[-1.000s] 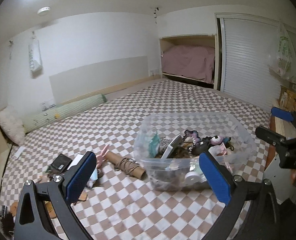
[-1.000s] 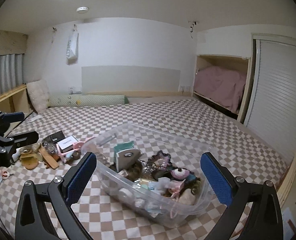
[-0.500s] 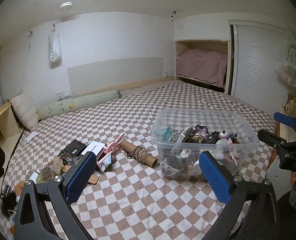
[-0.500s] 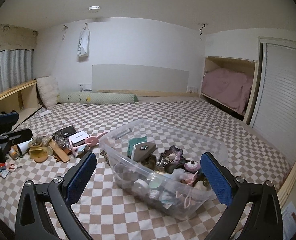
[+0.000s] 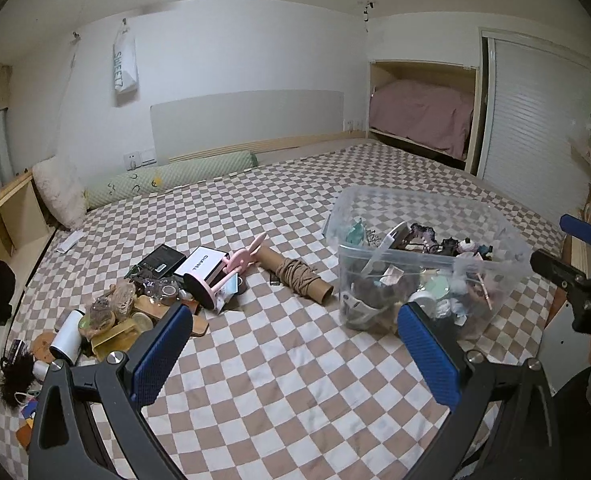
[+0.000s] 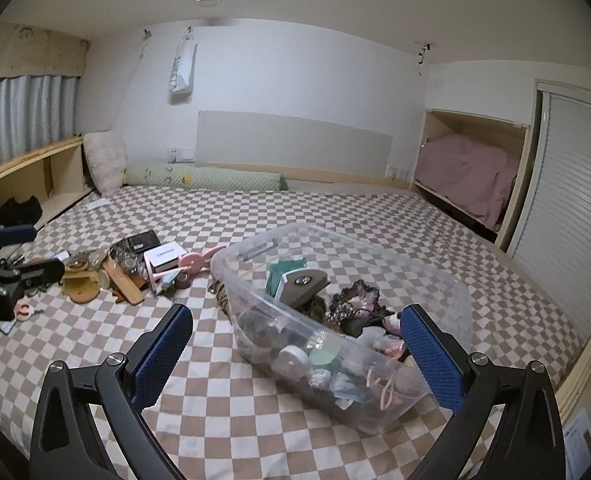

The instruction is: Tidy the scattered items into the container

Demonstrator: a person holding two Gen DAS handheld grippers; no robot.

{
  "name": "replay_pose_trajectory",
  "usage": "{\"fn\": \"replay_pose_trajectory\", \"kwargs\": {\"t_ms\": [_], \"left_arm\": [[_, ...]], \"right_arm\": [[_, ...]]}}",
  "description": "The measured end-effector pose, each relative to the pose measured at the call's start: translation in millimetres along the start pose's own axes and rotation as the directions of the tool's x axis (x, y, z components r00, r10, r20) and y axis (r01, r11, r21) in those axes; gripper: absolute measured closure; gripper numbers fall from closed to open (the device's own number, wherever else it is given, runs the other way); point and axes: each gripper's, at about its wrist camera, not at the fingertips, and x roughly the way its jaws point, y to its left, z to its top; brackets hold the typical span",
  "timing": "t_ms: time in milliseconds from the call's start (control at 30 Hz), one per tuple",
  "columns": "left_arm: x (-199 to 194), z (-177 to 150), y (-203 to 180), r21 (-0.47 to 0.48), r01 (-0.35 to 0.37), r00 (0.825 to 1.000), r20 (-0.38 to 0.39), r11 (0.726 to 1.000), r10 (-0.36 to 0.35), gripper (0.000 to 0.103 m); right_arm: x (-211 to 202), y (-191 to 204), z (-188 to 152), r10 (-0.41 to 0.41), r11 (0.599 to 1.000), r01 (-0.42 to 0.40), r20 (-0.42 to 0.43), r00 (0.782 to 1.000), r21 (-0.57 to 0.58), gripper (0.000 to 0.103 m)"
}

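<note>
A clear plastic bin (image 5: 423, 256) (image 6: 375, 272), part full of small items, stands on the checked bed cover. Left of it lies a scattered pile: a cardboard tube (image 5: 295, 274), a pink bunny stand (image 5: 231, 270) (image 6: 193, 260), a white box (image 5: 203, 263) (image 6: 164, 255), a black case (image 5: 163, 258), wooden pieces (image 6: 125, 286) and a white cylinder (image 5: 66, 334). My left gripper (image 5: 295, 354) is open over bare cover, short of the pile and bin. My right gripper (image 6: 297, 354) is open in front of the bin's near corner. Neither holds anything.
A green bolster (image 5: 175, 178) (image 6: 203, 178) and a fluffy pillow (image 5: 59, 192) lie at the bed's far end. A wooden shelf (image 6: 27, 184) runs along the left. A closet nook with pink bedding (image 6: 467, 172) and a slatted door (image 5: 535, 120) are on the right.
Both views have pulled back and swung left, so the scattered pile shows more fully and the bin sits further right. Both grippers stayed open and empty.
</note>
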Motion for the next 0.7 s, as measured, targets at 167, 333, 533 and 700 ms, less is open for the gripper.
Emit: {"fn": "replay_pose_trajectory", "kwargs": {"t_ms": [167, 333, 533, 700], "left_arm": [[0.7, -2.8, 0.2, 0.000, 0.006, 1.000, -0.016, 1.000, -0.006, 0.000], [1.4, -4.1, -0.3, 0.000, 0.008, 1.000, -0.030, 1.000, -0.008, 0.000], [4.9, -7.7, -1.0, 0.007, 0.014, 0.999, -0.052, 1.000, -0.014, 0.000], [6.4, -8.7, -1.4, 0.011, 0.016, 0.998, -0.059, 1.000, -0.015, 0.000]], "right_arm": [[-4.0, 6.1, -3.4, 0.016, 1.000, -0.015, 0.004, 1.000, -0.012, 0.000], [-4.7, 8.1, -2.9, 0.008, 1.000, -0.008, 0.009, 1.000, -0.020, 0.000], [-3.5, 3.0, -2.1, -0.002, 1.000, 0.002, 0.010, 1.000, 0.002, 0.000], [-2.6, 1.4, -1.5, -0.003, 1.000, 0.003, 0.008, 1.000, 0.013, 0.000]]}}
